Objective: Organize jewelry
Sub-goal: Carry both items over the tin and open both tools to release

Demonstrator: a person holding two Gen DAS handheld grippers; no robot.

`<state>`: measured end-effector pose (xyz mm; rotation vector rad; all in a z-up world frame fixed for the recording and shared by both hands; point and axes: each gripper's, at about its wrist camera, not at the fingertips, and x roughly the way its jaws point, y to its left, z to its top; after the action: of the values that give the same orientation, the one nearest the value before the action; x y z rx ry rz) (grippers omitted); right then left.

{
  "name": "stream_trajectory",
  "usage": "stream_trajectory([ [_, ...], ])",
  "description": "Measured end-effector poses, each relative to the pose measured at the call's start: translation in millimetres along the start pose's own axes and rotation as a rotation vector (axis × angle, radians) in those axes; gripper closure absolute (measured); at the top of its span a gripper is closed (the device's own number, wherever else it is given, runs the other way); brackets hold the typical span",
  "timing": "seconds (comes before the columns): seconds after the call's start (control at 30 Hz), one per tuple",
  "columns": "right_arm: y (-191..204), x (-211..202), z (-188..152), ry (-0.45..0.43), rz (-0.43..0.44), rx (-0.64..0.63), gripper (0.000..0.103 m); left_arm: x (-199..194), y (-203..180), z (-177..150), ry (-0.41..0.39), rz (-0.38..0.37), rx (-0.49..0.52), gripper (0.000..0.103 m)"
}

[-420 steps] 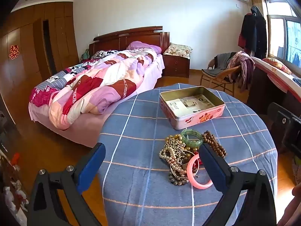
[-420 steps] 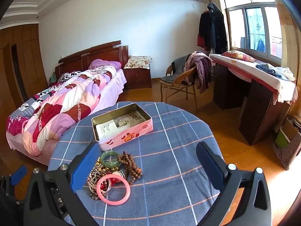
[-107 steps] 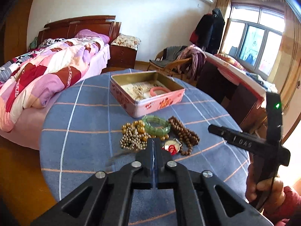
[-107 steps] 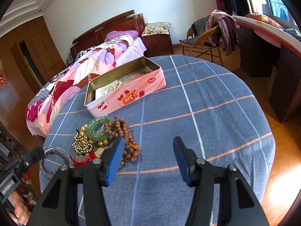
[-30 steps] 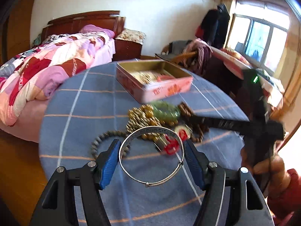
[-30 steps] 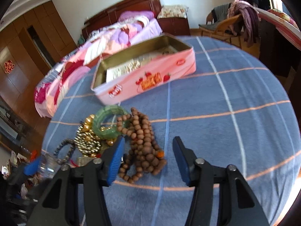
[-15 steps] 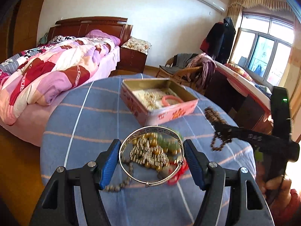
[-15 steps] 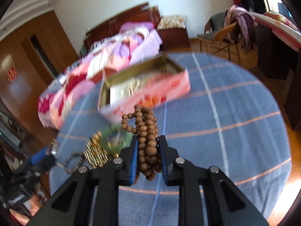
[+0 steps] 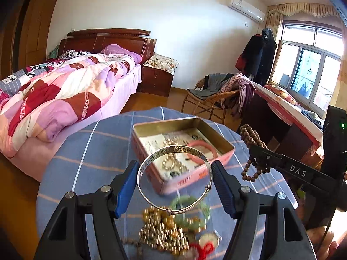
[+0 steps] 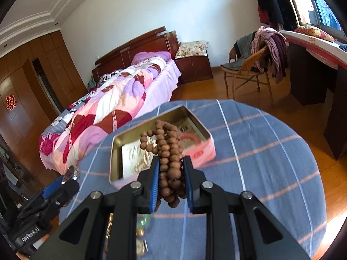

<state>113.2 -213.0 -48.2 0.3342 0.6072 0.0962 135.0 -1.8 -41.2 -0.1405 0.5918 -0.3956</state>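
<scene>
My left gripper (image 9: 175, 169) is shut on a silver bangle (image 9: 173, 148), pads pressing its two sides, held in the air just in front of the open pink tin (image 9: 180, 184). A pink bangle (image 9: 202, 151) and a pale chain lie in the tin. My right gripper (image 10: 171, 160) is shut on a bunched string of brown wooden beads (image 10: 169, 149), raised near the tin (image 10: 113, 151). The same beads (image 9: 251, 143) hang at the right of the left wrist view. On the blue checked tablecloth (image 9: 86, 151) lie gold beads (image 9: 160, 231) and a green bangle (image 9: 188, 212).
A red knotted charm (image 9: 203, 247) lies by the pile. Beyond the round table are a bed with a patchwork quilt (image 9: 65, 91), a wicker chair with clothes (image 9: 216, 95) and a dark desk (image 10: 314, 69) under the window. A hand (image 9: 321, 240) grips the right tool.
The right gripper closed on the brown beads and lifted them off the table. Both grippers rose and moved toward the tin, the left still carrying the silver bangle.
</scene>
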Motion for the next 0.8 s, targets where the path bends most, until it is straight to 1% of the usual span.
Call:
stream_trajectory([
  [0.1, 1, 8, 11, -0.028, -0.010, -0.002, 0.079, 13, -4, 14, -0.018, 0.011, 0.024, 0.035],
  [0.2, -1, 20, 23, -0.049, -0.023, 0.013, 0.079, 28, -6, 26, -0.030, 0.006, 0.012, 0.035],
  [0.37, -9, 46, 36, -0.058, -0.060, 0.041, 0.079, 62, -8, 38, -0.008, 0.015, -0.005, 0.035],
  [0.47, -10, 66, 39, -0.043, -0.082, 0.040, 0.079, 84, -9, 37, 0.028, 0.035, -0.016, 0.035],
  [0.57, -12, 87, 37, -0.004, -0.083, 0.041, 0.079, 101, -8, 33, 0.064, 0.065, -0.017, 0.035],
  [0.73, -14, 103, 32, 0.036, -0.085, 0.027, 0.079, 118, -9, 29, 0.102, 0.101, -0.001, 0.035],
  [0.8, -15, 108, 31, 0.053, -0.073, 0.023, 0.078, 121, -9, 29, 0.112, 0.112, -0.001, 0.035],
])
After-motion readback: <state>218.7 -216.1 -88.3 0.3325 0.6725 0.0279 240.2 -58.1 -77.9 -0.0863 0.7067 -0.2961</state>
